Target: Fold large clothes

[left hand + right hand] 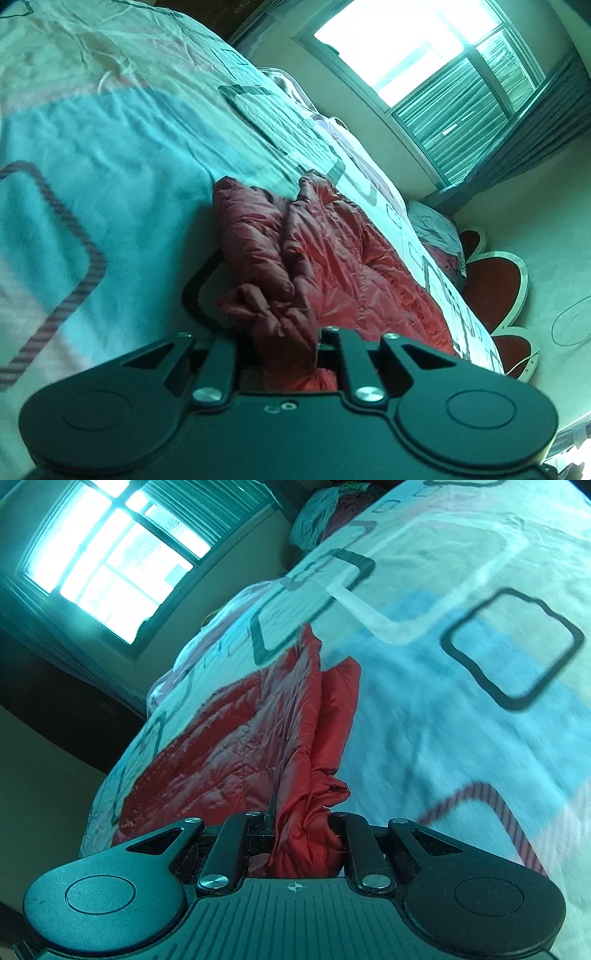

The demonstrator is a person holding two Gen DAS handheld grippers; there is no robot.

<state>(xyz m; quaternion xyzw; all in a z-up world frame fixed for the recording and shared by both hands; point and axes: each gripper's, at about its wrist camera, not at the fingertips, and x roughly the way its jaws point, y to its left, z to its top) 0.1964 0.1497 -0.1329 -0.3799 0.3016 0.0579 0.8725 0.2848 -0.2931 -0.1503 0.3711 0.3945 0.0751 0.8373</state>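
A red quilted puffer jacket [317, 258] lies on a bed with a pale blue, pink and white patterned cover [110, 147]. My left gripper [284, 354] is shut on a bunched edge of the jacket, with the fabric rising between its fingers. In the right wrist view the same jacket [258, 731] stretches away toward the bed's edge. My right gripper [299, 834] is shut on another gathered edge of it. Both views are tilted. The fingertips are hidden by the cloth.
The bed cover [461, 683] spreads wide beside the jacket. A bright window [424, 62] with grey curtains [546, 129] is beyond the bed. A red flower-shaped mat [498, 280] lies on the floor by the bed's edge. Crumpled cloth [317, 513] lies at the bed's far end.
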